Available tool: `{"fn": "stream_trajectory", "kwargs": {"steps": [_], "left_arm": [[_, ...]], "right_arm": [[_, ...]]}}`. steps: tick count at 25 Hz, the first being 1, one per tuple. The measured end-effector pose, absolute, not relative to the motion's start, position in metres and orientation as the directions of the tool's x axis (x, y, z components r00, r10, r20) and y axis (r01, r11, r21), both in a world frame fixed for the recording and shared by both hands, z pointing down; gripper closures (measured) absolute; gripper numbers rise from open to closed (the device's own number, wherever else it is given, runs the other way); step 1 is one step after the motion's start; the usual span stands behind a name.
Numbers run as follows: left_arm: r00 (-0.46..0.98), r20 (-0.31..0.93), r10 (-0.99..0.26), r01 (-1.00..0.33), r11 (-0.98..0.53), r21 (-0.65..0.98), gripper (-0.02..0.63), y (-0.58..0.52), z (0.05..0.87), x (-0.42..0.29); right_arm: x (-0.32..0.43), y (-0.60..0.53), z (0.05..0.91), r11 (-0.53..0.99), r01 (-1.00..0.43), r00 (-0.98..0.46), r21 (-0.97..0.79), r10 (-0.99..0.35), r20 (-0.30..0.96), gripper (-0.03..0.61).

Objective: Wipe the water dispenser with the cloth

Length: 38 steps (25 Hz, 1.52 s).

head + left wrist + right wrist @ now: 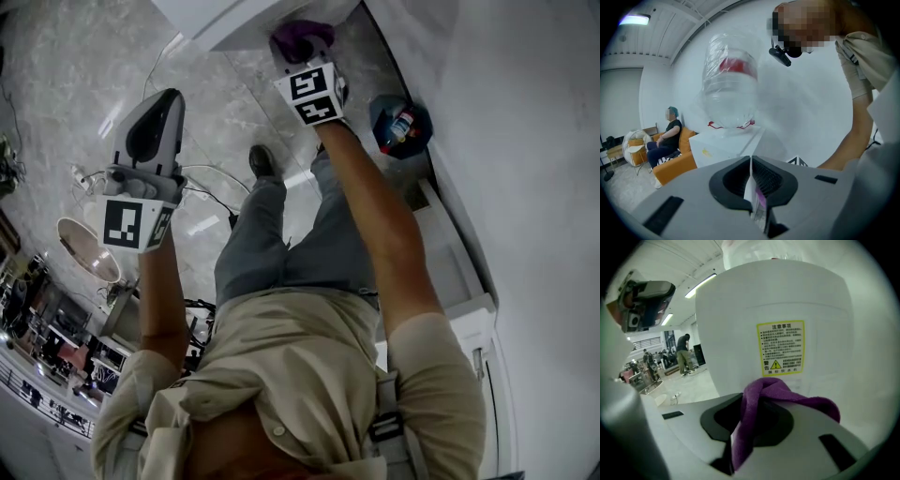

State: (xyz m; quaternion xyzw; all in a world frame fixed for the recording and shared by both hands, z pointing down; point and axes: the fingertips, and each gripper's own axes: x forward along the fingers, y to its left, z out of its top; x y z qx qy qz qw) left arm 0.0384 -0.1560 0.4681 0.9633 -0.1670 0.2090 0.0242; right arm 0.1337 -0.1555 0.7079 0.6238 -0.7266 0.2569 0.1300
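Note:
The white water dispenser (787, 310) fills the right gripper view, a yellow warning label (780, 348) on its side. My right gripper (750, 404) is shut on a purple cloth (764, 394) that bunches out of the jaws just under that label, at or very near the panel. In the head view the cloth (300, 37) sits beside the dispenser's top corner (234, 19), ahead of the right gripper (302, 52). My left gripper (159, 103) hangs left of the dispenser, jaws shut and holding nothing. From the left gripper (751, 161) I see the clear water bottle (731, 89) standing on the dispenser (726, 145).
A blue bin (401, 127) with bottles stands on the floor by the white wall at right. Cables (211, 187) and a round white stand (84, 248) lie on the marble floor at left. A person sits on an orange sofa (670, 140) beyond the dispenser.

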Motion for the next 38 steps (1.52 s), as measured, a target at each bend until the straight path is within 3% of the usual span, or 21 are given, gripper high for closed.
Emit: {"fn": "stream_trajectory", "kwargs": {"steps": [7,13,18,22,25,31,38], "left_arm": [[0.862,0.394,-0.318,-0.334,-0.942,-0.028,0.586,-0.155,0.474,0.044],[0.865,0.395,-0.309,-0.32,-0.947,-0.04,0.586,-0.146,0.485,0.043],[0.866,0.374,-0.331,-0.343,-0.939,-0.038,0.586,-0.144,0.497,0.043],[0.867,0.359,-0.346,-0.351,-0.935,-0.055,0.586,-0.146,0.519,0.041],[0.862,0.368,-0.347,-0.349,-0.935,-0.065,0.586,-0.145,0.542,0.036],[0.868,0.35,-0.351,-0.354,-0.933,-0.058,0.586,-0.141,0.568,0.041],[0.884,0.323,-0.337,-0.335,-0.94,-0.063,0.586,-0.149,0.582,0.046]], "right_arm": [[0.076,-0.152,0.704,0.349,-0.934,-0.338,-0.073,-0.8,0.495,0.517],[0.119,-0.147,0.725,0.457,-0.886,-0.352,0.072,-0.767,0.536,0.517],[0.208,-0.147,0.747,0.34,-0.928,-0.2,0.152,-0.798,0.569,0.517],[0.285,-0.147,0.754,0.073,-0.983,0.025,0.166,-0.851,0.524,0.517],[0.3,-0.148,0.756,-0.051,-0.988,0.114,0.147,-0.879,0.463,0.517],[0.241,-0.15,0.761,-0.062,-0.995,0.088,0.076,-0.905,0.415,0.517],[0.104,-0.154,0.786,0.175,-0.984,-0.166,-0.019,-0.891,0.422,0.517]]}}
